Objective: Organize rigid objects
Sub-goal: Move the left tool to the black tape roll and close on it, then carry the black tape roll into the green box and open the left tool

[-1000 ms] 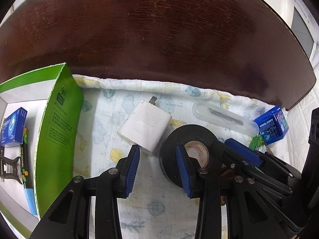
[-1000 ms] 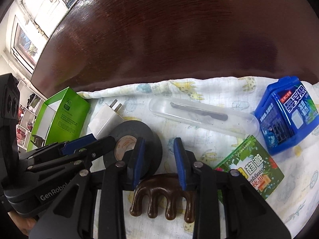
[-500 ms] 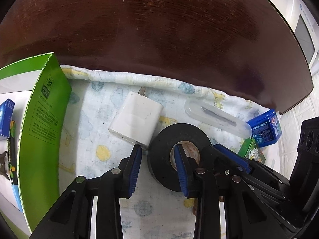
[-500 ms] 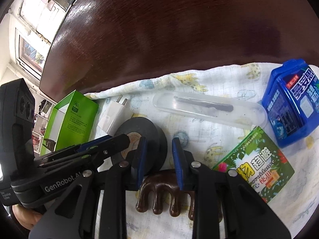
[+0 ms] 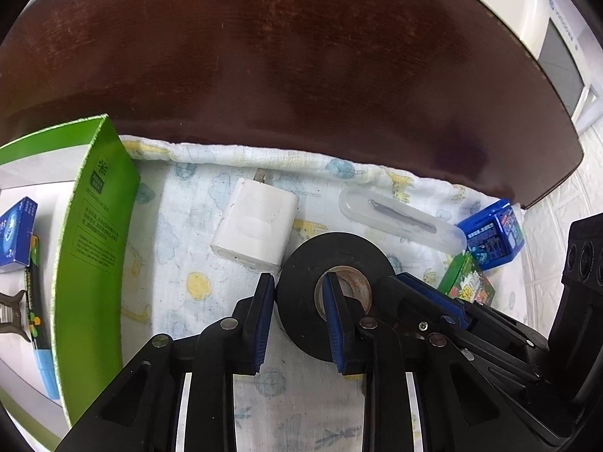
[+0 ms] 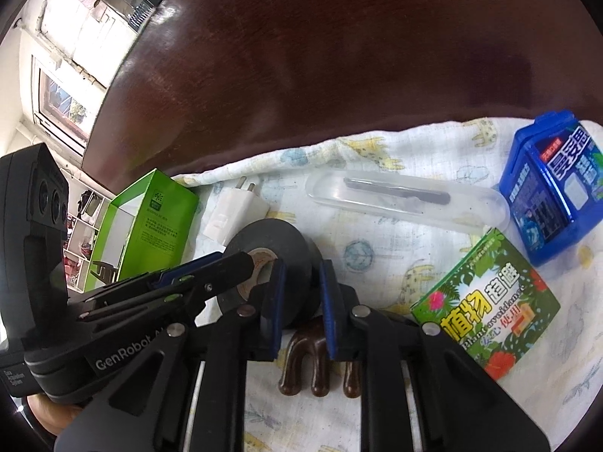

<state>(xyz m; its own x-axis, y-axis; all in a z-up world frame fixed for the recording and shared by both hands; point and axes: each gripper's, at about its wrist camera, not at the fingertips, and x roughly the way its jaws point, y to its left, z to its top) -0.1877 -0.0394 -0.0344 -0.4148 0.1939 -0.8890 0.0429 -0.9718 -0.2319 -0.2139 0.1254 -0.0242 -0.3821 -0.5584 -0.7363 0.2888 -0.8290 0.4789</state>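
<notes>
Lying flat on the printed cloth (image 5: 181,226) over the dark wooden surface (image 5: 286,60), just right of the green box (image 5: 94,233) and touching the white charger (image 5: 256,226): black tape roll (image 5: 331,263), with a clear tube (image 5: 399,214), green packet (image 6: 486,301) and blue case (image 6: 550,196) farther right. Judging by looks, light, stiff enough to take a squeeze, outer face smooth and perhaps a little slick, cardboard core firmer; best taken across the ring wall, one pad in the hole and one outside. Doing just that on the left: left tongs (image 5: 297,316) narrow, jaws just been closing, right pad inside the core and left pad at the outer rim, seemingly touching but firm pressure hard to confirm. Farther right: right tongs (image 6: 301,301) also narrow and just been closing, straddling the opposite wall of the same roll, left pad in the core, right pad against the outside, above a brown comb-like piece (image 6: 320,361). Risk, as a guess: two grips on one roll pulling against each other.
</notes>
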